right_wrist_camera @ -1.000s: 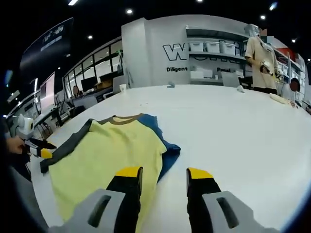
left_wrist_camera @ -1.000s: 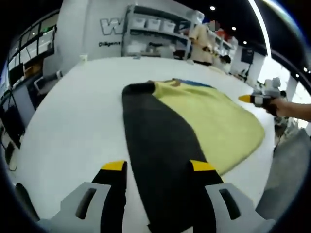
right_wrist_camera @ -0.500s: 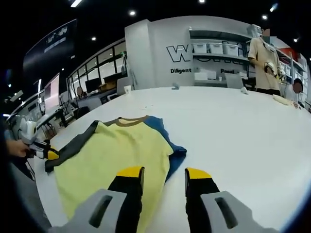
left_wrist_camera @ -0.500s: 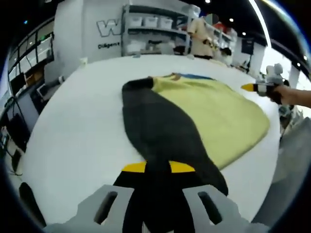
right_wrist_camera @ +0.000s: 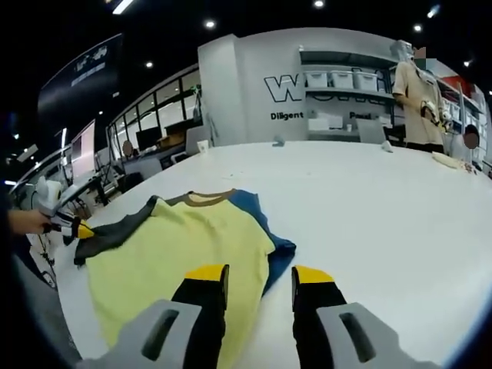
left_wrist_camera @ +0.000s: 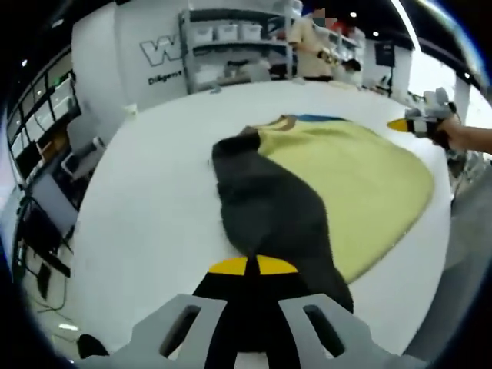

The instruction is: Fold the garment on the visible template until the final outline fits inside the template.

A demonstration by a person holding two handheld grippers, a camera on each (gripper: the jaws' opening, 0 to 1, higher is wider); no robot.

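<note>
Left tongs (left_wrist_camera: 247,265) are pinching shut on the dark grey sleeve (left_wrist_camera: 269,207) of the T-shirt (left_wrist_camera: 346,173), yellow tips meeting over the cloth. The sleeve is running lengthwise straight away from the left tongs toward the brown collar (right_wrist_camera: 201,198), bunching a little near the shoulder. The T-shirt is lying flat on the white surface (left_wrist_camera: 146,192), yellow body up, blue sleeve (right_wrist_camera: 265,238) sticking out on the far side. Right tongs (right_wrist_camera: 260,274) are hovering parted with nothing between them, sitting just over the yellow hem edge with the blue sleeve directly ahead. No template outline is making itself visible on the surface. Judging the next fold: the grey sleeve needs carrying across toward the yellow body, to the left tongs' right; the left hand is the nearer one and already gripping.
</note>
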